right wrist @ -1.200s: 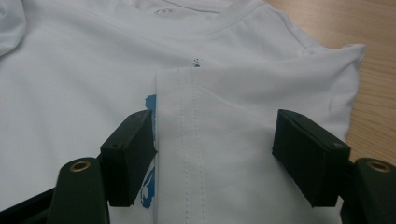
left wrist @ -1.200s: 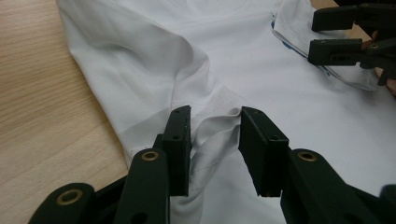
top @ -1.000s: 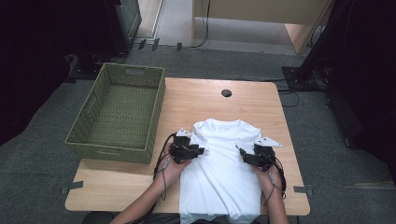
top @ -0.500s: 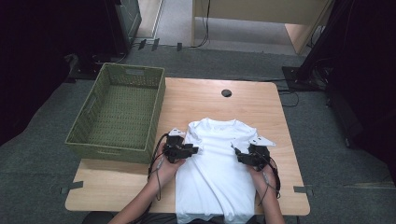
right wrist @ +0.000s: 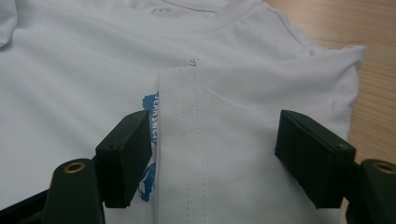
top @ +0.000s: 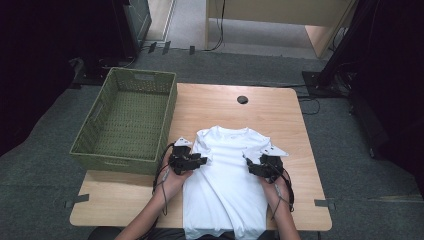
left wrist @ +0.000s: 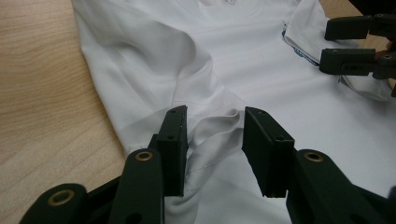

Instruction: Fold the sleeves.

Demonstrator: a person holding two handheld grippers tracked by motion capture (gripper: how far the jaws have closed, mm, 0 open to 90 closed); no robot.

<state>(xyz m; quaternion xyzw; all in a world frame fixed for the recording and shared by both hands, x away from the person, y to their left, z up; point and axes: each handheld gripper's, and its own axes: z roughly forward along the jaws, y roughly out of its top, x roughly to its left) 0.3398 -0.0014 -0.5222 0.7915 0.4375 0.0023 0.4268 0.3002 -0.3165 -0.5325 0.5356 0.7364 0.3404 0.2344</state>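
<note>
While your forearms came in from the near edge, this was how things lay, largest first:
Table: the wooden table (top: 295, 125) carried everything, with a small dark round hole (top: 242, 99) near its far edge
Basket: the green woven basket (top: 95, 155) sat on the table's left side, partly past its left edge, just beside your left hand
T-shirt: the white T-shirt (top: 225, 185) lay flat at the middle of the table, collar toward the far edge and hem hanging over the near edge; both sleeves were folded inward over the body, and a blue print (right wrist: 152, 140) showed at the edge of the folded right sleeve
Left gripper: you held the left gripper (top: 197, 161) over the shirt's left sleeve; in the left gripper view (left wrist: 212, 144) its jaws stood partly apart and had just been opening a little, with a raised fold of white cloth (left wrist: 210, 140) between them; that fold lay against the left-hand pad, and you could not tell whether the other pad touched it
Right gripper: you held the right gripper (top: 252, 164) over the folded right sleeve; in the right gripper view (right wrist: 212, 154) its jaws stood wide apart, straddling the stitched sleeve hem (right wrist: 191, 140) without pinching it
</note>
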